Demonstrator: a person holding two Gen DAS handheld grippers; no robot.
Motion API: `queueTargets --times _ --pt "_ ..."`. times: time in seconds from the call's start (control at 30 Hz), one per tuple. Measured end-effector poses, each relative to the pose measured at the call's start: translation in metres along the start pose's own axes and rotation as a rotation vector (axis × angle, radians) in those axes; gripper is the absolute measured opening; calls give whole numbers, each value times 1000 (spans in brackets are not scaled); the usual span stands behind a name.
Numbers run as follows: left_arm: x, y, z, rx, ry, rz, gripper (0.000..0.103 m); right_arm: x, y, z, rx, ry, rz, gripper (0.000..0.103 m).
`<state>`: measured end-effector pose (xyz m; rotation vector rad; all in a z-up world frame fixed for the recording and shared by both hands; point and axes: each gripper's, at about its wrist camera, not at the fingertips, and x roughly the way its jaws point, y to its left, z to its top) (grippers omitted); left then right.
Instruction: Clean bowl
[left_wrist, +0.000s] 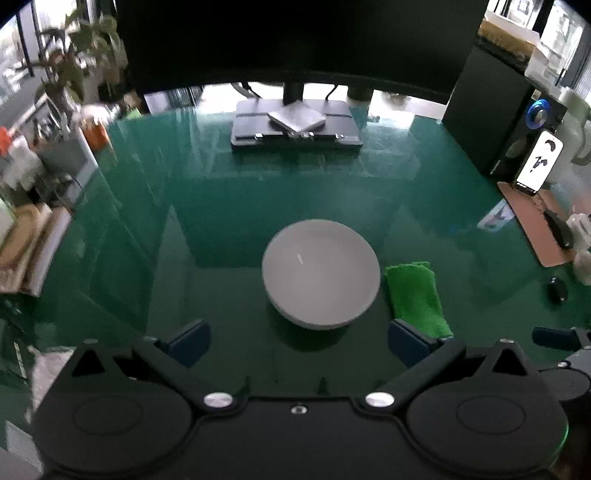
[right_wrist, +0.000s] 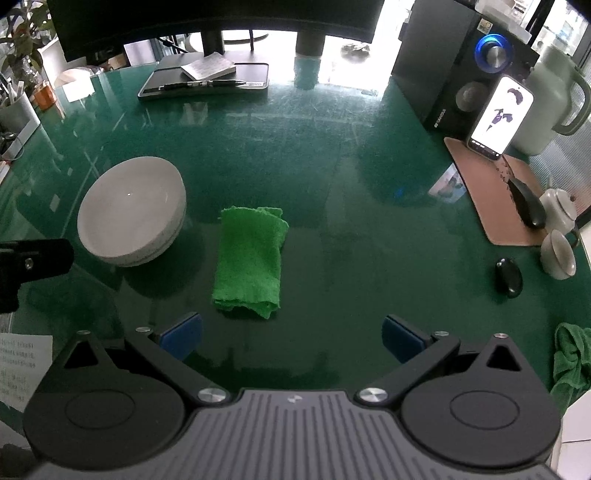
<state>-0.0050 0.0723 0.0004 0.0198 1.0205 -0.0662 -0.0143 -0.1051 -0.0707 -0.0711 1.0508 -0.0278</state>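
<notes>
— Jaws? — Spread wide on left gripper (left_wrist: 299, 343) and right gripper (right_wrist: 291, 338), grasping nothing.
— Bowl (left_wrist: 320, 272)? — Upright on green bench (left_wrist: 221, 206), folded green cloth (right_wrist: 251, 258) just beside, at three o'clock.

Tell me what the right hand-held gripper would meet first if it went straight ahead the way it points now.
Probably the folded bright green cloth, which lies on the green glass table just ahead of the open right hand-held gripper; depth is hard to judge.
</notes>
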Motion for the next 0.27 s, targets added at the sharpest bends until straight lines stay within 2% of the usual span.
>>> queueTargets --times 0.27 --pt "0 0 6 12 2 3 103 2 -1 2 24 1 11 102"
